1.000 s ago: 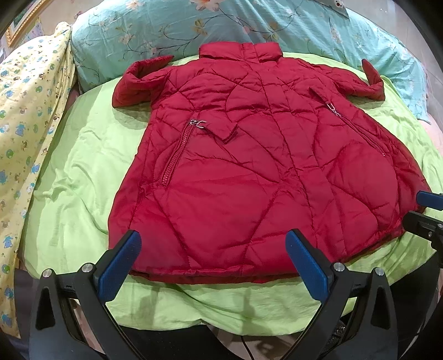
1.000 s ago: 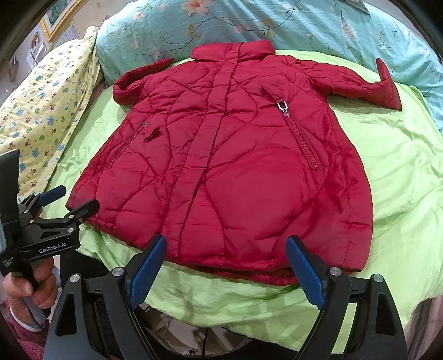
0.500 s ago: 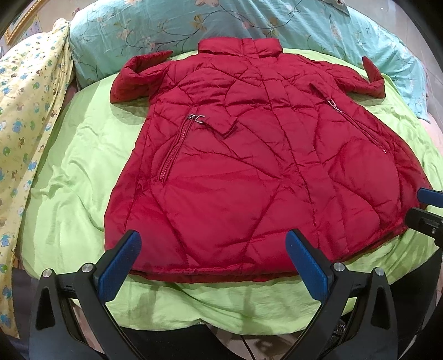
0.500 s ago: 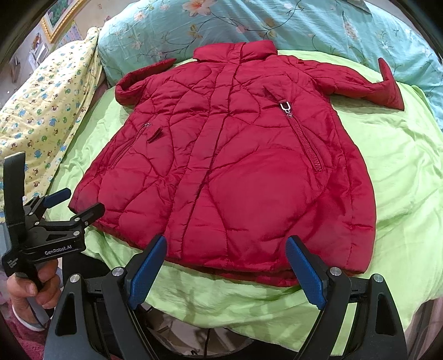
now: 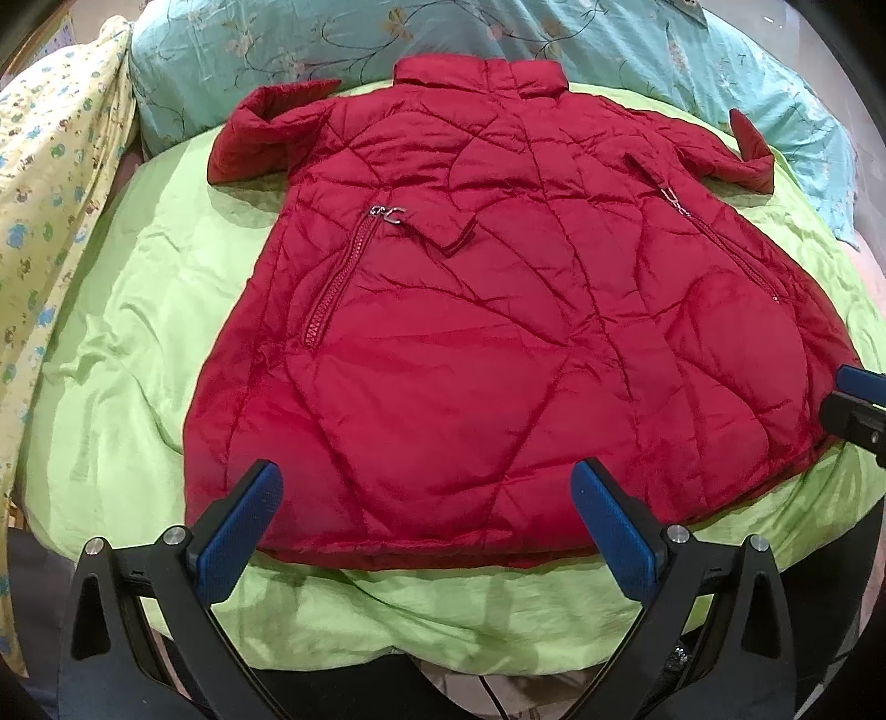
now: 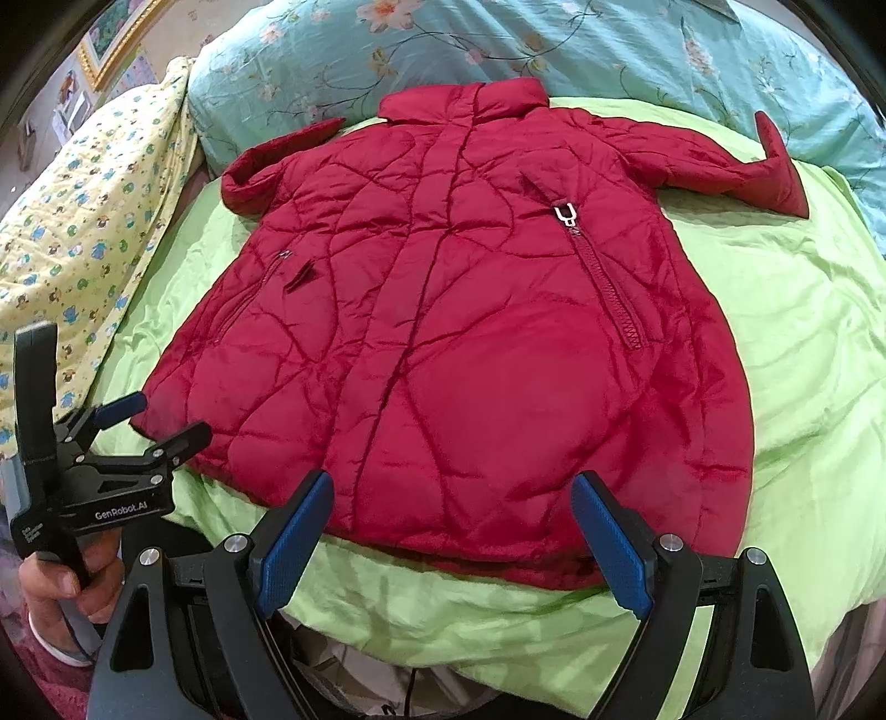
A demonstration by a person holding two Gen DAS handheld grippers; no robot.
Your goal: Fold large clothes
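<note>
A red quilted jacket (image 5: 498,332) lies spread front-up on a lime green sheet (image 5: 138,332), collar far, hem near, both sleeves out to the sides. My left gripper (image 5: 426,526) hovers open just in front of the hem's left half, nothing between its blue pads. In the right wrist view the jacket (image 6: 470,332) fills the middle, and my right gripper (image 6: 451,540) stands open before the hem's right half, empty too. The left gripper (image 6: 158,423) shows beside the hem's left corner, held by a hand (image 6: 66,587). The right gripper (image 5: 855,401) peeks in by the right hem corner.
A teal floral quilt (image 5: 332,44) lies behind the collar. A yellow patterned blanket (image 5: 50,166) runs along the left side. The green sheet (image 6: 803,332) spreads wide to the jacket's right. A framed picture (image 6: 116,39) hangs on the wall at far left.
In the right wrist view the left gripper has crept slightly toward the jacket's left hem corner. The jacket lies as before and both grippers stay open.
</note>
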